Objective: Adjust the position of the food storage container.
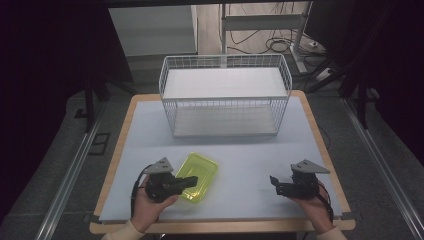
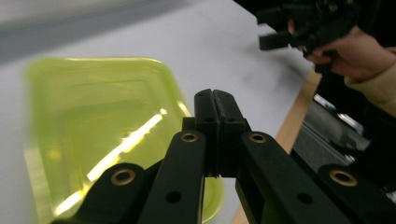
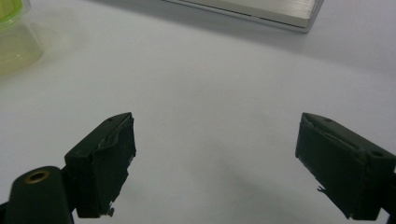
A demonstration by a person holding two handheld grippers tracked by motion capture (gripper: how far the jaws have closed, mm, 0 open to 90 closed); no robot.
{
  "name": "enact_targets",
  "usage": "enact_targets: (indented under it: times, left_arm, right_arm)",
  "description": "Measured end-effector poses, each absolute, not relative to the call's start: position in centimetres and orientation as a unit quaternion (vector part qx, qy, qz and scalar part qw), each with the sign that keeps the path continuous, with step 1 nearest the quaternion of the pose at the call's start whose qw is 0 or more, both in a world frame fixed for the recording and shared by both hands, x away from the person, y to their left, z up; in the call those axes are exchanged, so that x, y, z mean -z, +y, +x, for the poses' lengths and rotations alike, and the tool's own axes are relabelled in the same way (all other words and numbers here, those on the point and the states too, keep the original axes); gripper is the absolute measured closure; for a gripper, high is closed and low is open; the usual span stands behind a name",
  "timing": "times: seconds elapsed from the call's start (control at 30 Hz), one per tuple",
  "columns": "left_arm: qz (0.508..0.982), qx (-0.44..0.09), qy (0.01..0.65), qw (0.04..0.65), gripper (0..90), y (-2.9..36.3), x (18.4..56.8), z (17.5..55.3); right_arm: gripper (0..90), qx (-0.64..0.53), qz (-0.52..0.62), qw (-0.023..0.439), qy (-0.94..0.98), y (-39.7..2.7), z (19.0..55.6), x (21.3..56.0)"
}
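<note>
Left gripper [image 1: 192, 181] is seen from above clenched over the yellow-green tray [image 1: 201, 173] at seven o'clock on the table [image 1: 260, 155], its jaws pressed together in its own view, while the right gripper [image 3: 215, 163] is spread wide over bare surface.

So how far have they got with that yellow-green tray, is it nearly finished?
It looks barely begun. Nothing looks finished: the yellow-green tray lies flat on the table, and the wire basket behind it holds nothing. In hand: the left hand-held gripper is over the tray's near edge, jaws shut, gripping nothing. The right hand-held gripper waits open, apart from it. Left, probably: grasping the tray and moving it.
</note>
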State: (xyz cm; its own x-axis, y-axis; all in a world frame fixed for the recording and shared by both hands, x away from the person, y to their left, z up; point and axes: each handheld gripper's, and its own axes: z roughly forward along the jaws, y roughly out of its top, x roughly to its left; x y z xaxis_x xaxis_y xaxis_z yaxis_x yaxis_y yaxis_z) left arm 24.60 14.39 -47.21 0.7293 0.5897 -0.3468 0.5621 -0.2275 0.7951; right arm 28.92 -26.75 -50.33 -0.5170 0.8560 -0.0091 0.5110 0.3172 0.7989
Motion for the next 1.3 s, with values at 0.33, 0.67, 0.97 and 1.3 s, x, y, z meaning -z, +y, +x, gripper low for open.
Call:
enact_targets:
  times: [0.33, 0.67, 0.97, 1.3]
  left_arm:
    - [0.819, 0.003, 0.342, 0.460, 90.0, 11.2, 48.6, 23.7]
    - [0.843, 0.006, 0.340, 0.417, 90.0, 10.3, 50.1, 22.8]
    - [0.852, -0.003, 0.348, 0.391, 90.0, 10.9, 51.0, 22.3]
    - [0.843, -0.006, 0.370, 0.391, 90.0, 12.9, 51.0, 22.2]
  right_arm:
    - [12.2, -0.387, 0.438, 0.223, 0.780, -27.0, 28.9, 50.4]
    - [12.1, -0.384, 0.432, 0.227, 0.784, -26.7, 28.9, 50.4]
    - [12.2, -0.380, 0.428, 0.231, 0.787, -26.8, 28.9, 50.5]
    - [12.2, -0.380, 0.427, 0.224, 0.789, -26.7, 28.9, 50.5]
